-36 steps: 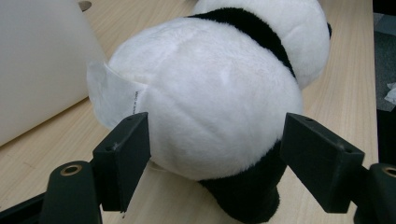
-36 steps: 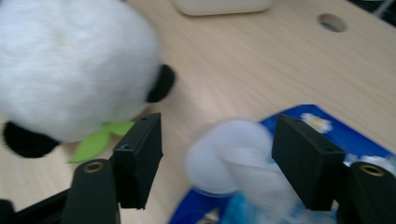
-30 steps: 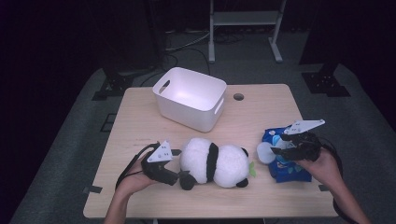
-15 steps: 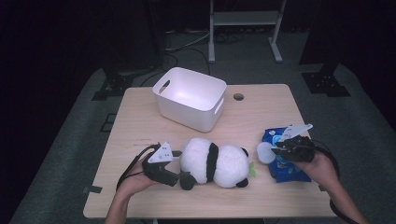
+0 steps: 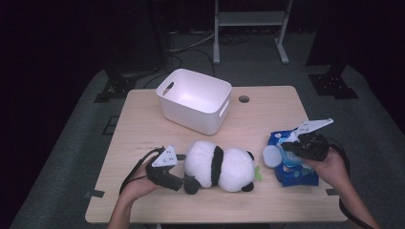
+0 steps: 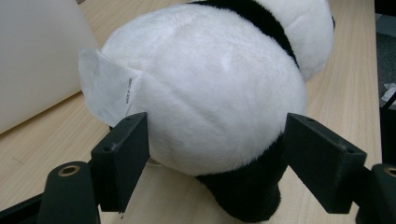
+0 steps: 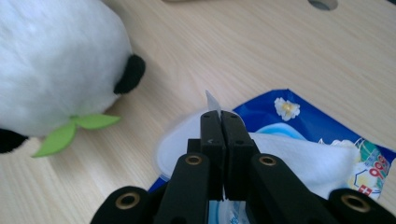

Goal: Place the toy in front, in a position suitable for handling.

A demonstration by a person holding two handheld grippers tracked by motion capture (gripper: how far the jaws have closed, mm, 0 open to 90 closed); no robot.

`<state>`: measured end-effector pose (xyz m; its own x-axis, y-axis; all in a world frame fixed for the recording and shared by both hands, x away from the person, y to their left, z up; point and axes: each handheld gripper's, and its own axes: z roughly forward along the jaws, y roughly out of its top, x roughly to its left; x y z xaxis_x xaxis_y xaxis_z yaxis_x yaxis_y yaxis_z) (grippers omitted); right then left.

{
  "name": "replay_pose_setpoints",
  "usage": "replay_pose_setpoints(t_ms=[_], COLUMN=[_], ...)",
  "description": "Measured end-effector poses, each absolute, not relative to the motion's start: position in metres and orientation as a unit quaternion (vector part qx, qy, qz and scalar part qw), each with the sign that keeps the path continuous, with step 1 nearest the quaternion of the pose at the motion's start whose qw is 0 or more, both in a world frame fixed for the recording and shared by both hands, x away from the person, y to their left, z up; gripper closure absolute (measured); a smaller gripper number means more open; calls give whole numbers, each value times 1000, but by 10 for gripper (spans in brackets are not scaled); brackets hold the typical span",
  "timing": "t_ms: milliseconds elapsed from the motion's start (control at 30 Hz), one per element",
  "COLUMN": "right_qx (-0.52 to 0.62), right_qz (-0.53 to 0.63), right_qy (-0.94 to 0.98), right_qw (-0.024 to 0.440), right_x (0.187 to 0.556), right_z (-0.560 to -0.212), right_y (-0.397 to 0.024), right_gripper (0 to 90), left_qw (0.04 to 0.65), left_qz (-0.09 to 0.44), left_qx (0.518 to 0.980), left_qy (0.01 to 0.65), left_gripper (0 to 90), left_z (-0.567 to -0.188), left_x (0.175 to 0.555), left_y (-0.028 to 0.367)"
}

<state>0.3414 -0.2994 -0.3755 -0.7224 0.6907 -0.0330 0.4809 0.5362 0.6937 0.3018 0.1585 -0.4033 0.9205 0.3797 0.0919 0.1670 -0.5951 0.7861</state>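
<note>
Since a second ago the right gripper (image 5: 305, 144) has dropped a bit lower onto the blue wipes pack (image 5: 293, 164) and its fingers have just been closing, while the left gripper (image 5: 174, 180) hasn't budged from the plush panda (image 5: 220, 164). From the high view, taking the panda as the landmark: it lies on its side near the front edge of the desk (image 5: 143, 129), the left gripper is right at its rear end beside a black foot, the wipes pack sits just off its head end, and the white bin (image 5: 196, 100) stands behind it, well apart. The pack's round white lid flap (image 5: 271, 156) is folded open toward the panda's head. Over in the left gripper view, the fingers (image 6: 122, 158) stand wide apart on either side of the panda's (image 6: 210, 88) white rump. One is touching the fur or nearly so, the other is clear of it, so no real grip there. A white sewn-in label (image 6: 107, 88) sticks out of the plush just beside the near finger. In the right gripper view, the fingers (image 7: 212, 133) are squeezed together with a thin clear tab (image 7: 212, 101) poking out from between their tips, over the pack (image 7: 327, 135). The panda's (image 7: 56, 60) head, black ear and green felt leaf (image 7: 70, 130) sit close beside the pack.
</note>
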Motion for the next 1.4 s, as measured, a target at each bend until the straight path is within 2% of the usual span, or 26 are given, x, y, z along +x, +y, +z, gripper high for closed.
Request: replay_pose_setpoints(t_ms=[433,867,1167,1400], right_qx=[330,270,220,199], right_qz=[411,459,467,449], right_qy=[840,842,856,871], right_qw=[133,85,37,5], right_x=[338,334,328,324], right_z=[-338,-313,-326,-347], right_y=[-295,-229,-168,-141], right_gripper=[879,879,878,875], left_qw=[423,419,419,420], left_qz=[125,124,124,123], left_qx=[884,886,886,886], left_qy=[155,156,156,156], left_gripper=[213,203,196,196], left_z=[-405,-408,-409,-410], left_x=[302,302,302,302], left_y=[157,157,156,156])
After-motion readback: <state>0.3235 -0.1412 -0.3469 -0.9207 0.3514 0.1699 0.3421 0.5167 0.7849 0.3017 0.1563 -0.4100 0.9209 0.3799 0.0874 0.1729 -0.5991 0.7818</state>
